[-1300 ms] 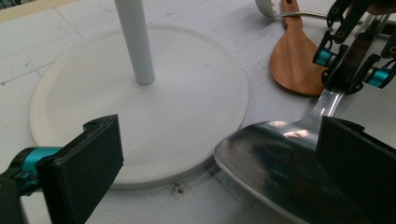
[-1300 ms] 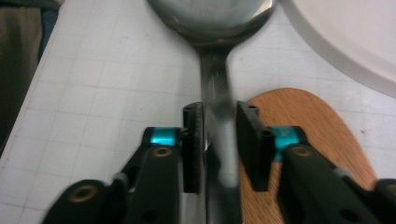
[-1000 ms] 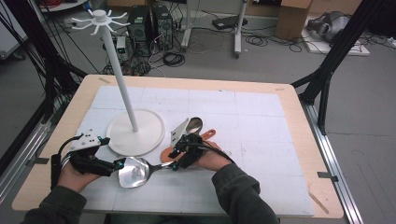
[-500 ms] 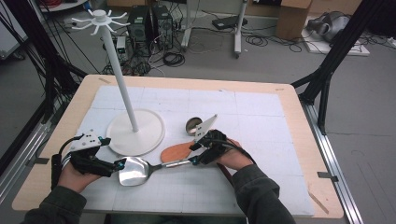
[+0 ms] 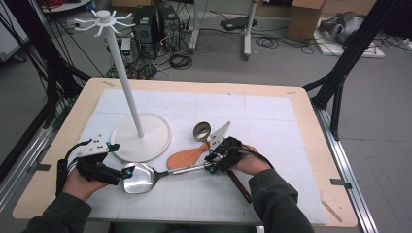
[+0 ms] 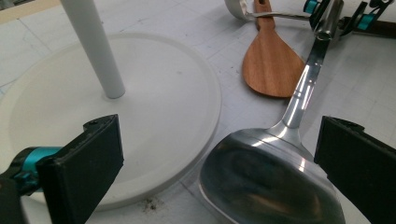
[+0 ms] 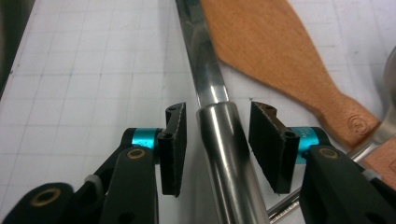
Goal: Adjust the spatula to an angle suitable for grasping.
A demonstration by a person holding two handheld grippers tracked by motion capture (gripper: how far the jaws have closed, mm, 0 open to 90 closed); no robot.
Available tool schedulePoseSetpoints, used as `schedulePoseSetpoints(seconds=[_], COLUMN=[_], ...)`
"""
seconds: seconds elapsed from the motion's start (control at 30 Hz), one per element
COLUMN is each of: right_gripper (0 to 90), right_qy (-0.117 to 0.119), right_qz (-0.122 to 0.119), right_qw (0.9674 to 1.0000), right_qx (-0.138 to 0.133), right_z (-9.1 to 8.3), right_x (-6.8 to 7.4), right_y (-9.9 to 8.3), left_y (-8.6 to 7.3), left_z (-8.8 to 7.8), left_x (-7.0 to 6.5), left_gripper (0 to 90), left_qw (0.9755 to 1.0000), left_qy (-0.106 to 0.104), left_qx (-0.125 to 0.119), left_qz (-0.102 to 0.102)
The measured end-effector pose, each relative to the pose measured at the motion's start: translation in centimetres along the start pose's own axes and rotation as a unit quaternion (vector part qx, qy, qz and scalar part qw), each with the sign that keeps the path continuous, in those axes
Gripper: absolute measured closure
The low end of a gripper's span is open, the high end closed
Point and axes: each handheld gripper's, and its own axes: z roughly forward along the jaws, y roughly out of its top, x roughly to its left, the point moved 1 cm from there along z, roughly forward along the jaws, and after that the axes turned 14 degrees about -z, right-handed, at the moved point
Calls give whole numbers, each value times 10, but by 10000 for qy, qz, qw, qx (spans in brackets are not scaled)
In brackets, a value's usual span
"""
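- Steel serving spoon (image 5: 145,176): lies flat on the white mat (image 5: 272,116); bowl just beside the rack base (image 5: 141,137), handle running toward the right gripper (image 5: 212,162).
- Handling, judged: rigid, polished, likely slippery and bowl-heavy. Grip the round handle (image 7: 224,140), not the bowl.
- Right gripper: jaws straddle the handle and have just been closing; small gaps remain on both sides, no pinch yet. Hand low, forearm entering from below.
- Left gripper (image 6: 219,163): jaws spread wide at the bowl, holding nothing.
- Wooden spatula (image 5: 187,156) lies just alongside.
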Motion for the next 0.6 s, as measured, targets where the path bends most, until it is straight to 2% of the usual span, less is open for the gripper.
schedulePoseSetpoints(seconds=[0.1,0.33,0.43,0.6], right_gripper=[605,645,663,679], right_qy=[53,164,230,199], right_qz=[-100,-112,-252,-383], right_qw=[9999,9996,9991,9990], right_qx=[69,188,267,128], right_z=[2,7,6,0], right_x=[-1,-4,-2,2], right_y=[-2,-6,-4,2], left_y=[2,8,9,11], left_z=[2,7,10,13], left_x=[-3,-15,-19,-22], left_gripper=[19,37,37,79], left_qw=[10000,9995,9990,9985], left_qy=[-46,-236,-309,-394], left_qx=[38,128,195,264], left_qz=[40,191,241,275])
